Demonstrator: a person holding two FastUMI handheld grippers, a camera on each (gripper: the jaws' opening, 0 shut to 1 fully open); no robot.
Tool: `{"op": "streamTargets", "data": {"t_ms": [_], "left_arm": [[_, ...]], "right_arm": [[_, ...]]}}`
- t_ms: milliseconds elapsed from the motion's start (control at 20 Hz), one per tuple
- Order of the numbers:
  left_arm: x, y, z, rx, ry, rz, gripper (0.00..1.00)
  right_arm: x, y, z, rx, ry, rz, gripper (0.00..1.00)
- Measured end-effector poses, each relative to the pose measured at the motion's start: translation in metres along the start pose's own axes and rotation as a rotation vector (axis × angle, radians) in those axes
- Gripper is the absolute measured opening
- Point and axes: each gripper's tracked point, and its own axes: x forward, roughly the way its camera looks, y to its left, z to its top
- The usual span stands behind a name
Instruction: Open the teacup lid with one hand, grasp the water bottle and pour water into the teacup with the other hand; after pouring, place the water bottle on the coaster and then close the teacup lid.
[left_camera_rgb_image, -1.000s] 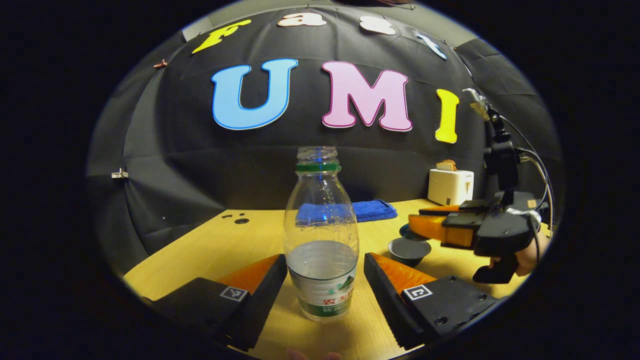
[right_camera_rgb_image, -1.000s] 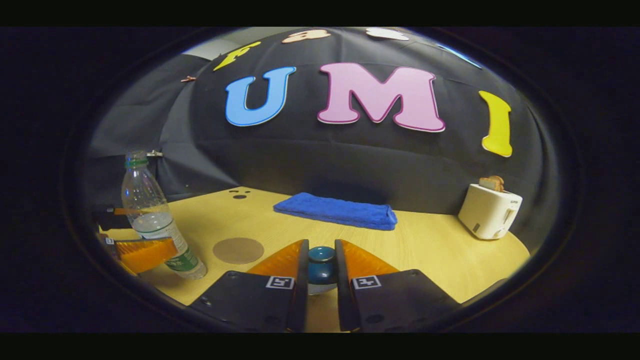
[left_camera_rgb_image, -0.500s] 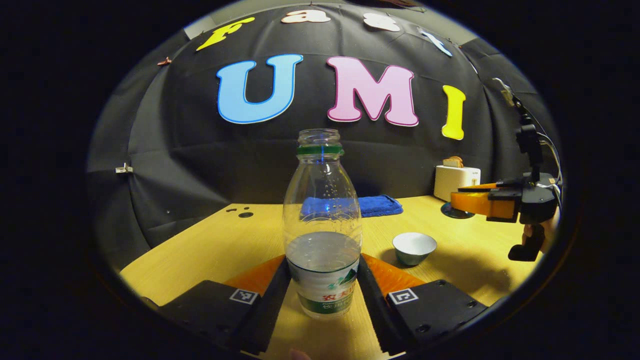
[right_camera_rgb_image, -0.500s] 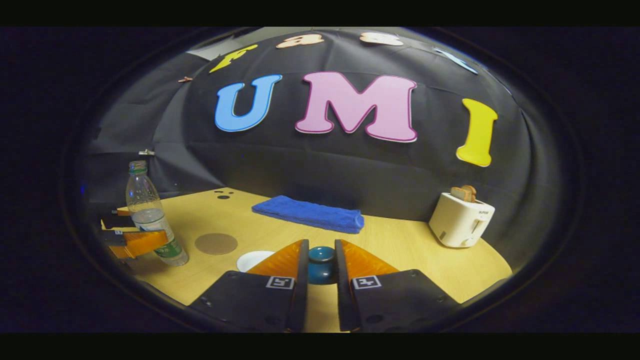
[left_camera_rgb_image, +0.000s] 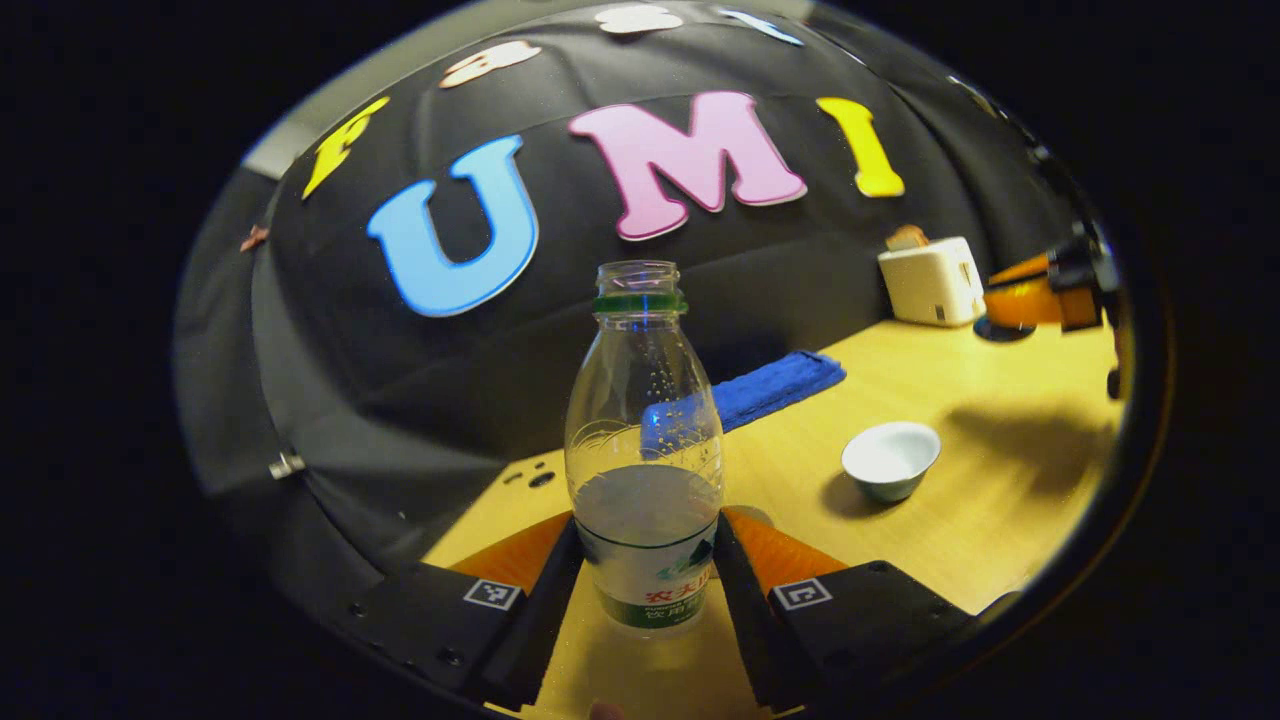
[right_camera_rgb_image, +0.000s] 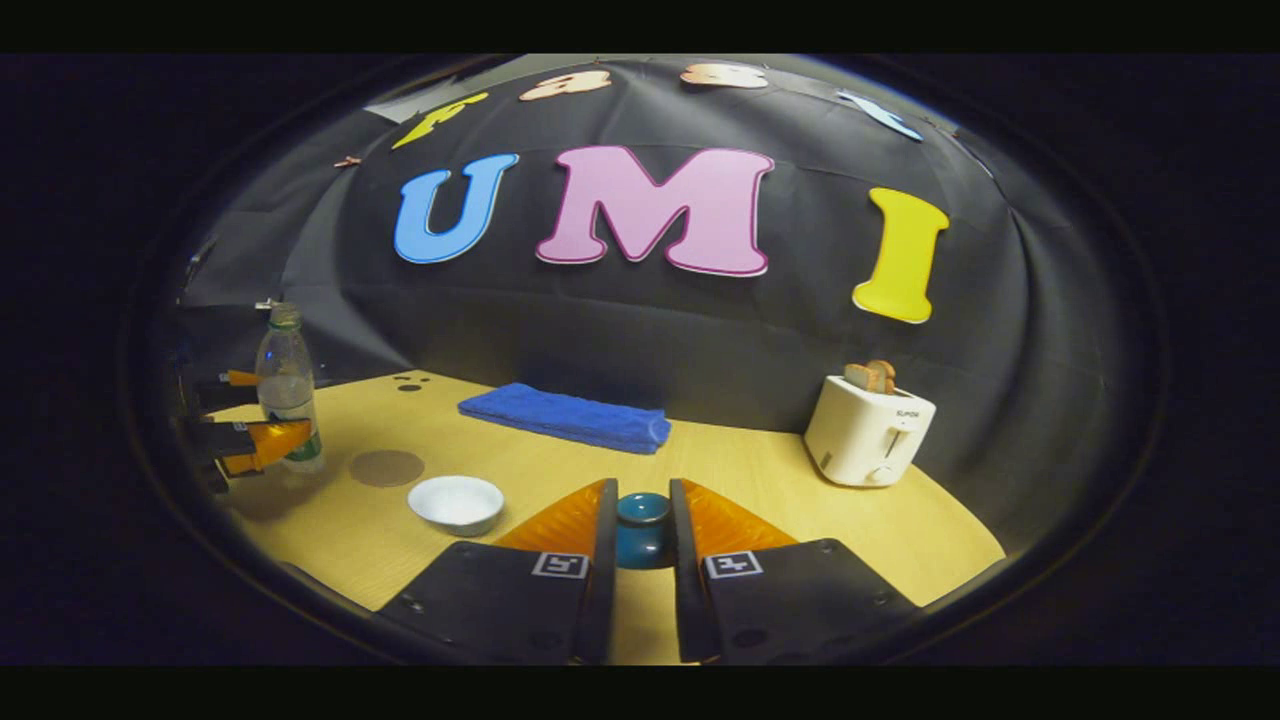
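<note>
Comparing with one second ago, the left gripper (left_camera_rgb_image: 645, 560) has closed both fingers onto the water bottle (left_camera_rgb_image: 643, 460) and tilted it, while the right gripper (right_camera_rgb_image: 642, 535), clamped on the lid (right_camera_rgb_image: 642, 525), has carried it clear. The teacup (right_camera_rgb_image: 457, 502) stands uncovered on the table (right_camera_rgb_image: 800, 510), near the coaster (right_camera_rgb_image: 386, 467). Pouring appears to be the next step.

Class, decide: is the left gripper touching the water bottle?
Touching. In the left gripper view, both fingers of the left gripper press against the water bottle at its labelled lower part.
</note>
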Motion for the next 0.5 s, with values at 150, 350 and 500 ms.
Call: {"op": "streamTargets", "data": {"t_ms": [150,350,500], "left_arm": [[0.016,-0.006,0.008,0.214,0.008,0.001,0.76],[0.028,-0.018,0.007,0.399,0.036,-0.015,0.76],[0.04,-0.023,0.002,0.511,0.058,-0.034,0.76]], "right_arm": [[-0.005,-0.018,-0.007,0.004,0.005,-0.011,0.28],[-0.014,-0.04,-0.009,0.011,-0.003,-0.027,0.28],[-0.016,-0.05,-0.014,0.01,-0.001,-0.032,0.28]]}}
